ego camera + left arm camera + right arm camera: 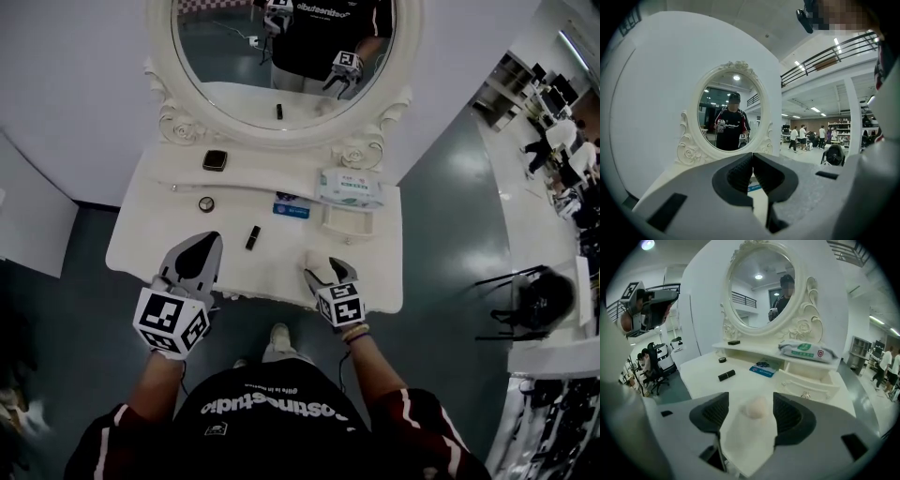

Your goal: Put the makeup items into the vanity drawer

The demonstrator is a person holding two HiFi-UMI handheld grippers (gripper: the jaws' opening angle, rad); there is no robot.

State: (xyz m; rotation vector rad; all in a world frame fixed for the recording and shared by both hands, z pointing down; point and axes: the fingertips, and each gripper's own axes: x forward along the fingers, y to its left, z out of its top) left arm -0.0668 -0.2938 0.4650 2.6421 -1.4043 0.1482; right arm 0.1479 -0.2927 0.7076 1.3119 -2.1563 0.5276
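My right gripper [750,411] was spread, a pale sponge-like makeup item [756,407] between its jaws on the vanity top [701,364]; my left gripper [752,161] was pressed together, empty. I judged it best to centre it, then squeeze softly.

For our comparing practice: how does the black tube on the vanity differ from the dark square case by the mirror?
The black tube is long and slim; the square case is flat and broad. The tube lies on the lower tabletop, the case on the raised shelf. Both are dark.
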